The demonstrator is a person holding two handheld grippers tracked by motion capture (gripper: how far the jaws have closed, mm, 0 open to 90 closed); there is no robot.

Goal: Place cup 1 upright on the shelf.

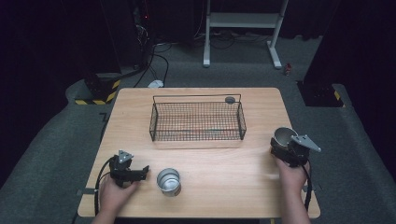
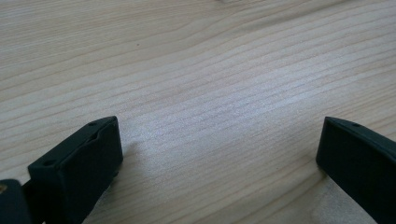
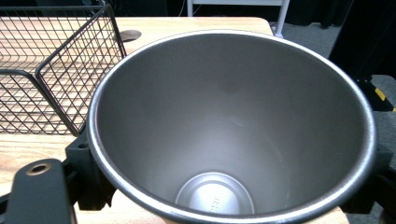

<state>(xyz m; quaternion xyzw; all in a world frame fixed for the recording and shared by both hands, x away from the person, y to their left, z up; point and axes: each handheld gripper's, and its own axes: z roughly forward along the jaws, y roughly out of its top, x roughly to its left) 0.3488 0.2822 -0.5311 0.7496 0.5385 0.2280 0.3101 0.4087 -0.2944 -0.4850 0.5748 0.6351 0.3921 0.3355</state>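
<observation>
A steel cup (image 1: 168, 181) stands upright on the wooden table (image 1: 224, 172), near the front, a little left of centre. Just left of it my left gripper (image 1: 144, 171) rests low over the table, open, its black fingers (image 2: 81, 161) far apart over bare wood. At the table's right edge my right gripper (image 1: 281, 148) is shut on a second steel cup (image 1: 283, 136). In the right gripper view that cup (image 3: 233, 126) is seen from above, empty, with my gripper (image 3: 233, 186) closed on its sides.
A black wire basket (image 1: 196, 120) sits at the middle back of the table, empty; its corner (image 3: 70, 84) lies just left of the held cup. A small dark round disc (image 1: 229, 99) lies behind the basket. White stand legs (image 1: 275, 51) are on the floor beyond.
</observation>
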